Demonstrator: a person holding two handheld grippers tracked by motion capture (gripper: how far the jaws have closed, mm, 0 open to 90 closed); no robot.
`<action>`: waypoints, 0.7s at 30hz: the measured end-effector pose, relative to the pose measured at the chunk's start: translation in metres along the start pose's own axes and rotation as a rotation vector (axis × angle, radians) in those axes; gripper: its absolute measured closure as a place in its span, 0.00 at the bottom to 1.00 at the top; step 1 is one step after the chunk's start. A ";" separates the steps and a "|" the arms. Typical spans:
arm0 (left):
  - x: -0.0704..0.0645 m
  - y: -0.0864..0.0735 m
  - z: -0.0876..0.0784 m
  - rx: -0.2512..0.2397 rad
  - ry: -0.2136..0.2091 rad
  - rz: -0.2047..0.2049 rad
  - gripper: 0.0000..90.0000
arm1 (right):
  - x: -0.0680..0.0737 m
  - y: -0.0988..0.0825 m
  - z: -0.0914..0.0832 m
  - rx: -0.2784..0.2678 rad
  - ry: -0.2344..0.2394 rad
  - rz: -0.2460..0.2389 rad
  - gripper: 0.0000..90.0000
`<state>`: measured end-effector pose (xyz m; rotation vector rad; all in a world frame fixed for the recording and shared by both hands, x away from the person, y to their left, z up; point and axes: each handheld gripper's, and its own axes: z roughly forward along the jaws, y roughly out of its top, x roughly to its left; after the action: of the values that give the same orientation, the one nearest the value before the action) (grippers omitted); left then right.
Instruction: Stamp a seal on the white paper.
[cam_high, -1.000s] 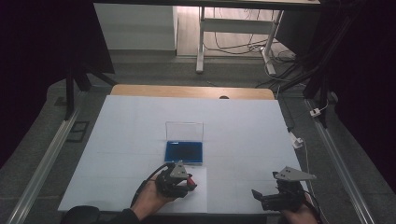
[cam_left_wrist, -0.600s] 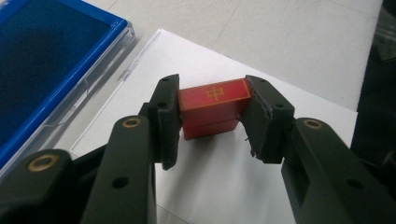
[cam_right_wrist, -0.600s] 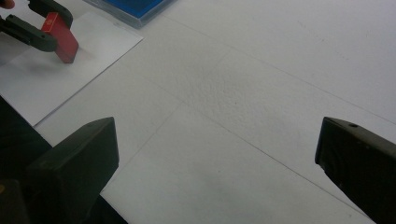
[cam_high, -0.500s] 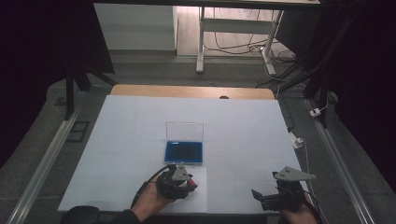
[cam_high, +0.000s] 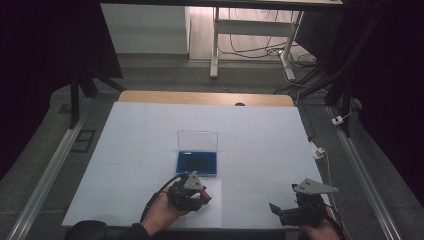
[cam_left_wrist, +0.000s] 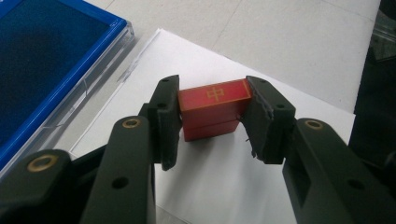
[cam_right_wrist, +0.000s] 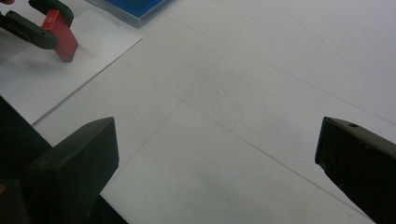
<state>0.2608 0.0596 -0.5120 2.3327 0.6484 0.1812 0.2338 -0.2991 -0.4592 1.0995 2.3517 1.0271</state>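
A red block (cam_left_wrist: 215, 109) with a gold character on its top stands on a white paper sheet (cam_left_wrist: 215, 186). My left gripper (cam_left_wrist: 212, 93) is shut on it, one jaw on each side. In the high view this gripper (cam_high: 197, 192) is near the table's front edge, just in front of the blue case (cam_high: 196, 161). The block (cam_right_wrist: 63, 35) shows at the upper left of the right gripper view, its lower end on the sheet (cam_right_wrist: 56, 74). My right gripper (cam_right_wrist: 217, 140) is open above bare table, at the front right (cam_high: 275, 210).
The blue case (cam_left_wrist: 37, 60) lies open, its clear lid (cam_high: 197, 140) upright at the back and its dark blue lining bare. A white cover spreads over the table (cam_high: 260, 135). A white plug and cable (cam_high: 317, 150) lie at the right edge.
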 end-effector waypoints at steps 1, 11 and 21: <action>0.000 0.000 0.000 -0.001 0.001 0.000 0.64 | 0.000 0.000 0.000 0.000 0.000 0.000 0.00; -0.001 0.004 -0.004 -0.016 0.005 -0.002 0.64 | 0.000 0.000 0.000 -0.002 0.001 -0.001 0.00; -0.001 0.007 -0.008 -0.035 -0.005 -0.006 0.64 | 0.000 0.000 0.000 -0.002 0.002 0.000 0.00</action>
<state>0.2600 0.0596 -0.5014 2.2970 0.6452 0.1828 0.2337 -0.2995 -0.4592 1.0975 2.3521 1.0309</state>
